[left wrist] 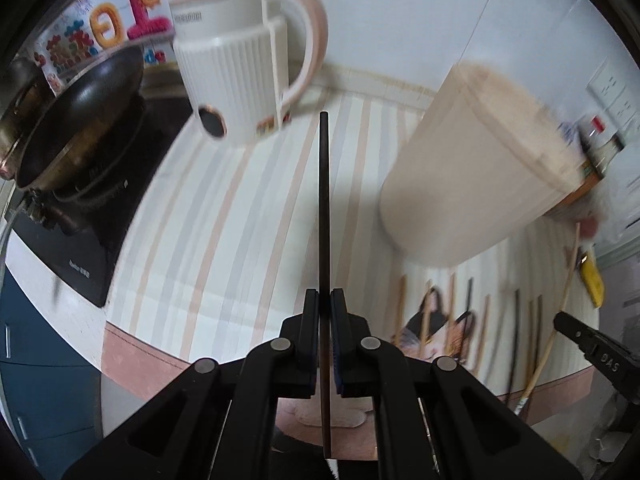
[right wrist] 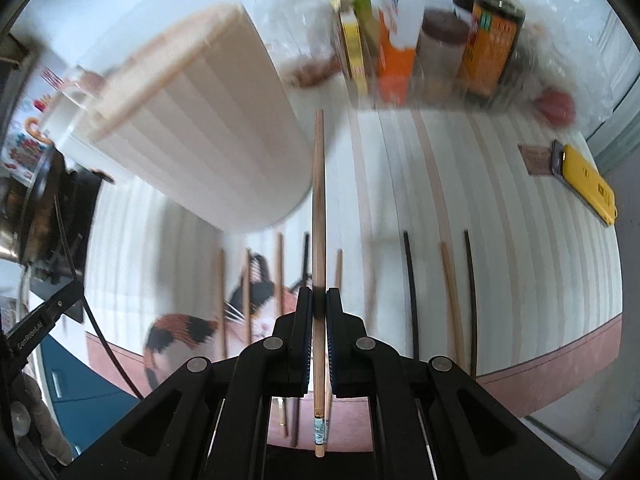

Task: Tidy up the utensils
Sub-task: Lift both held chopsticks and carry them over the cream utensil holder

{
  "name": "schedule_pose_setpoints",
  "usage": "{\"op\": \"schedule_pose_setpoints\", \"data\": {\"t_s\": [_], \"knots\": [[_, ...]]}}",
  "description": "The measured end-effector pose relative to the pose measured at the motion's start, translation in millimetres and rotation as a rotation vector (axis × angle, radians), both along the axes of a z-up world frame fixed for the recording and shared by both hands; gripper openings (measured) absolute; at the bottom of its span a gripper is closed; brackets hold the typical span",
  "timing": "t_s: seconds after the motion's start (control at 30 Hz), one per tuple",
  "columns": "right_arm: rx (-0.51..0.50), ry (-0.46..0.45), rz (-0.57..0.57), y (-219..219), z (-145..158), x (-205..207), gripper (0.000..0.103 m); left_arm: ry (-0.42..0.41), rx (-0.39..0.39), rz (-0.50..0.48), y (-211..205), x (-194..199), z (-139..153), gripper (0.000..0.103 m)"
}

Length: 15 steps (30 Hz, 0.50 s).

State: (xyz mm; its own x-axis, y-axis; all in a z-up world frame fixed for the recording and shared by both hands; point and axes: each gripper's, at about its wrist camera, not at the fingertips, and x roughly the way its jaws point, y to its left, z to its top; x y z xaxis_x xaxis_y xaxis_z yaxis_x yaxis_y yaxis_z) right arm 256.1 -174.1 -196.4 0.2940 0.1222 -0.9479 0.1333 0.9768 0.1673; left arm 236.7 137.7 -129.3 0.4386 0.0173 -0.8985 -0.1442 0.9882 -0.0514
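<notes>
My left gripper [left wrist: 324, 300] is shut on a dark chopstick [left wrist: 324, 200] that points forward above the striped mat [left wrist: 240, 208]. My right gripper [right wrist: 319, 300] is shut on a light wooden chopstick [right wrist: 319, 200], also held above the mat. A beige ribbed utensil holder [left wrist: 468, 184] stands ahead right of the left gripper; it also shows in the right wrist view [right wrist: 208, 128], ahead left. Several wooden and dark chopsticks [right wrist: 448, 300] lie in a row on the mat below the right gripper; they also show in the left wrist view [left wrist: 484, 332].
A white ribbed holder with a pink handle [left wrist: 240, 68] stands at the back left. A wok [left wrist: 76, 116] sits on a black cooktop [left wrist: 80, 248] at the left. Sauce bottles and boxes [right wrist: 492, 32] line the back. A yellow utility knife [right wrist: 588, 184] lies at the right.
</notes>
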Motion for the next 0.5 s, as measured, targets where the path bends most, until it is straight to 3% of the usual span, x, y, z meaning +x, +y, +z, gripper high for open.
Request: {"op": "schedule_pose_setpoints", "data": {"t_s": [0.33,0.5], "knots": [[0.080,-0.214,-0.019,-12.4,96.7,25.5,0.007,-0.231,-0.043,-0.048,-23.6,12.0,116.4,0.003],[0.052,-0.318,0.015,-4.5,142.9,56.8,0.007,-0.281,-0.061,-0.088,-45.3,44.4,145.3,0.003]]}}
